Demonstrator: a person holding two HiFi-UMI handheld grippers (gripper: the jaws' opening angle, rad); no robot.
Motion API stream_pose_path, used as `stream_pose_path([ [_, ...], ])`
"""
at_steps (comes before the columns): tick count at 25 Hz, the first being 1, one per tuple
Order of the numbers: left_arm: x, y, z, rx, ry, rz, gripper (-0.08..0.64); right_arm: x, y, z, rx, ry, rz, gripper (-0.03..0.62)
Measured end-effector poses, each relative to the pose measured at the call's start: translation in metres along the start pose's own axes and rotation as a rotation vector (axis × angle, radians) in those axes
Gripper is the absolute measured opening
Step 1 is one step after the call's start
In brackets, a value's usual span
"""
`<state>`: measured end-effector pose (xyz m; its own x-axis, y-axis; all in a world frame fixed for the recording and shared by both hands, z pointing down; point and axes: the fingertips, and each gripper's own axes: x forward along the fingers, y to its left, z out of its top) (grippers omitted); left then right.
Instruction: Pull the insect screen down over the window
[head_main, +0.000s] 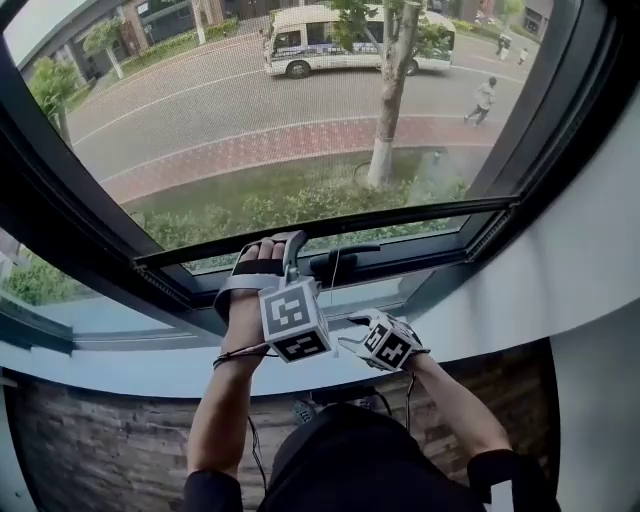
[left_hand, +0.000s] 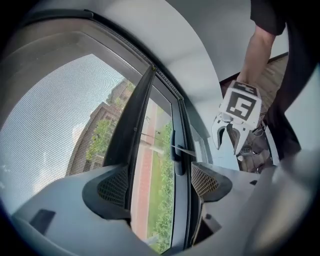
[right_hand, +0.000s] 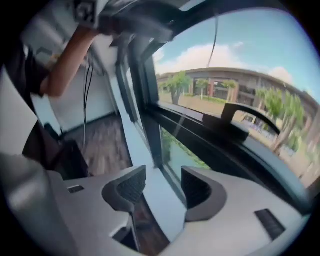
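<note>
The insect screen (head_main: 300, 100) covers most of the window, and its dark bottom bar (head_main: 330, 228) hangs a little above the lower frame. My left gripper (head_main: 283, 245) reaches up to that bar. In the left gripper view the left gripper (left_hand: 157, 185) stands open; the bar (left_hand: 131, 130) runs between the jaws, close to the left pad, and no pad visibly presses on it. My right gripper (head_main: 350, 333) is lower, over the sill. It is open (right_hand: 162, 187) with nothing between its pads, and it also shows in the left gripper view (left_hand: 227, 145).
A black window handle (head_main: 345, 263) sits on the lower frame just right of the left gripper, with a thin cord (head_main: 333, 270) hanging past it. The white sill (head_main: 120, 370) runs below. A white wall (head_main: 600, 250) bounds the right side. Wooden floor (head_main: 80, 440) lies beneath.
</note>
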<state>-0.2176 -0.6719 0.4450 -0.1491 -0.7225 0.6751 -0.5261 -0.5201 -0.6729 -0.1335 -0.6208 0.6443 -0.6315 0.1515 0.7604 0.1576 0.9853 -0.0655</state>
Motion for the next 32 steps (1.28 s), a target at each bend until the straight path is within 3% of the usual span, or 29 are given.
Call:
stream_pose_path([
  [2, -0.001, 0.003, 0.001, 0.002, -0.002, 0.012, 0.419, -0.032, -0.025, 0.003, -0.207, 0.077, -0.174, 0.242],
  [6, -0.002, -0.001, 0.003, -0.011, -0.008, -0.014, 0.419, -0.162, -0.078, 0.099, -0.589, 0.023, -0.629, 0.261],
  [7, -0.003, -0.001, 0.002, -0.017, -0.007, -0.018, 0.419, -0.187, -0.087, 0.122, -0.675, 0.029, -0.714, 0.261],
  [9, -0.001, 0.002, 0.001, -0.016, -0.008, 0.003, 0.42, -0.208, -0.102, 0.149, -0.786, 0.078, -0.777, 0.261],
  [12, 0.001, 0.0, 0.002, -0.021, -0.02, 0.009, 0.42, -0.201, -0.118, 0.153, -0.857, 0.177, -0.779, 0.261],
  [18, 0.0, 0.005, 0.005, -0.025, -0.019, 0.028, 0.416, -0.186, -0.126, 0.139, -0.826, 0.311, -0.718, 0.258],
  [27, 0.001, 0.011, 0.007, -0.027, -0.018, 0.045, 0.416, -0.185, -0.129, 0.138, -0.827, 0.351, -0.653, 0.255],
  [32, -0.001, 0.003, 0.009, -0.047, 0.007, -0.05, 0.416, -0.187, -0.121, 0.132, -0.777, 0.378, -0.501, 0.253],
])
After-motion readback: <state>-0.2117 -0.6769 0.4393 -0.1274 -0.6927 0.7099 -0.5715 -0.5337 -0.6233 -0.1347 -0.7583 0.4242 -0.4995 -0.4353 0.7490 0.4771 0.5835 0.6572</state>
